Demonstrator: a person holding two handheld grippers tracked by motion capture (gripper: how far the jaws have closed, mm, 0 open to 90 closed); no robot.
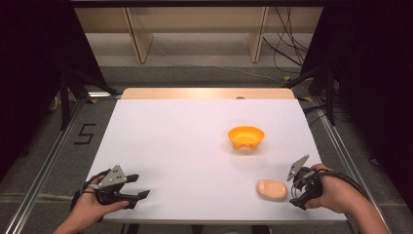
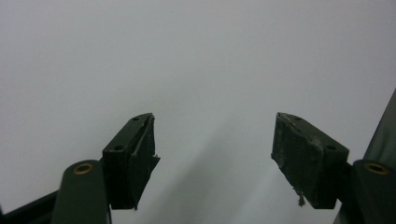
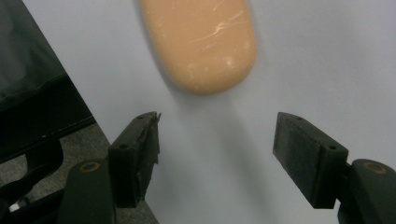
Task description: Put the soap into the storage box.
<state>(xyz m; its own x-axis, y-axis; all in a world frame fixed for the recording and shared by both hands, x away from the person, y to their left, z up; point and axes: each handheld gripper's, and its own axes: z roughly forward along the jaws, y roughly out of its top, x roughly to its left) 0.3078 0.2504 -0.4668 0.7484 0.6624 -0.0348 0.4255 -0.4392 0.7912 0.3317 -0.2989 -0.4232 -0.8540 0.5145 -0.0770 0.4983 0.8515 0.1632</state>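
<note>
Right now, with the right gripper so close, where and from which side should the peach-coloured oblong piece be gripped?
Probably across its narrow middle. The peach-coloured oblong piece lies flat on the white table, its rounded end towards the right gripper, whose open jaws stand just short of it. Coming on from that end, low along the table, the jaws would straddle the long sides; the smooth, rounded ends look likelier to slip.

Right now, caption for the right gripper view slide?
Right gripper open, fingers apart just short of the peach oval bar on the white table.
</note>
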